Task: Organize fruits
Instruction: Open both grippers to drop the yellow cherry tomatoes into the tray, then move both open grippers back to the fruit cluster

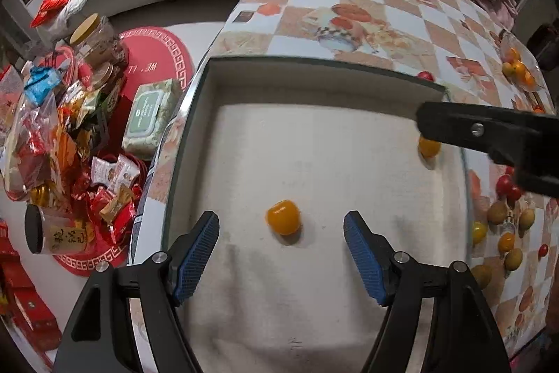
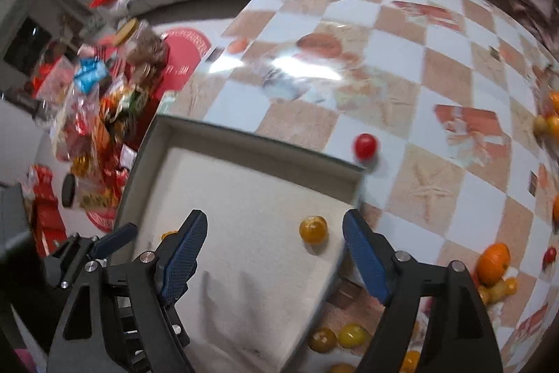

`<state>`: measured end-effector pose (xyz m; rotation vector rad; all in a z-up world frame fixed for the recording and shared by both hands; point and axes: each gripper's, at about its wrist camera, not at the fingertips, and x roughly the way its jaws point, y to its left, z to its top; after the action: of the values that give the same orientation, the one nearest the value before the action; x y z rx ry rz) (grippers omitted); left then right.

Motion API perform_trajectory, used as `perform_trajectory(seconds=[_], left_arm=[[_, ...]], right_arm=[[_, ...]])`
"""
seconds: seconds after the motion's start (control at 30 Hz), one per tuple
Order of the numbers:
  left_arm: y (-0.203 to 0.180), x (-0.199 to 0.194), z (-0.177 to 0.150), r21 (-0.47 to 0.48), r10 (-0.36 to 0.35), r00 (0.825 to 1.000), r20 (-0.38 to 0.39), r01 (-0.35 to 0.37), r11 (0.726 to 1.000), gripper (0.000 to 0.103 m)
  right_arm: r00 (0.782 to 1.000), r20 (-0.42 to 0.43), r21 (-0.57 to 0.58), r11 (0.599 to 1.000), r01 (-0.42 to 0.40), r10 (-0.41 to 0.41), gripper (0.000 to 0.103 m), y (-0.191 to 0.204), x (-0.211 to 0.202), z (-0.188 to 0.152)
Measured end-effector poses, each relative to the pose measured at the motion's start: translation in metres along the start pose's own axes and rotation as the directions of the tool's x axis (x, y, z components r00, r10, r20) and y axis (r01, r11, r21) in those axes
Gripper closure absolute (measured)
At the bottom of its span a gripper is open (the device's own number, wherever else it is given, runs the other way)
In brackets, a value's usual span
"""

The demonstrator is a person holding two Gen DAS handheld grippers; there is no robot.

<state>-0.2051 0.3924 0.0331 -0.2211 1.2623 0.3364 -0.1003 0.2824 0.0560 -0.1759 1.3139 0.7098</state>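
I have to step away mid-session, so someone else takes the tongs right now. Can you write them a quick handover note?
Left tongs: open, empty, over the tray.
Right tongs: open, empty, at the tray's right edge.
Done: two yellow tomatoes lie in the tray, one between the left tongs' fingers, one near the right wall.
Left: a red tomato sits on the table just beyond the tray's far corner; mixed loose fruit still lies on the tablecloth right of the tray.

Glossy checked worktop (image 2: 401,65) beyond the jaws, matt rough cloth lining (image 1: 314,163) in the tray (image 1: 314,67) beneath them, ribbed blue pads (image 1: 201,254), smooth-skinned yellow tomato (image 1: 283,216) between them.
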Motion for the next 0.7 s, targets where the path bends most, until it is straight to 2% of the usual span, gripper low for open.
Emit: perform_trajectory(seconds=[0.3,0.7], left_arm=[[-0.064,-0.015,0.01,0.118,-0.061,0.998,0.02,0.059,0.991,0.029],[-0.156,-0.026,0.007,0.284,-0.146,0.989,0.005,0.139,0.949,0.029]], right_arm=[[0.998,0.023,0.143,0.988,0.049,-0.053,0.02,-0.065,-0.036,-0.033],[0.988,0.008,0.31,0.939,0.145,-0.155,0.02,-0.164,-0.078,-0.101]])
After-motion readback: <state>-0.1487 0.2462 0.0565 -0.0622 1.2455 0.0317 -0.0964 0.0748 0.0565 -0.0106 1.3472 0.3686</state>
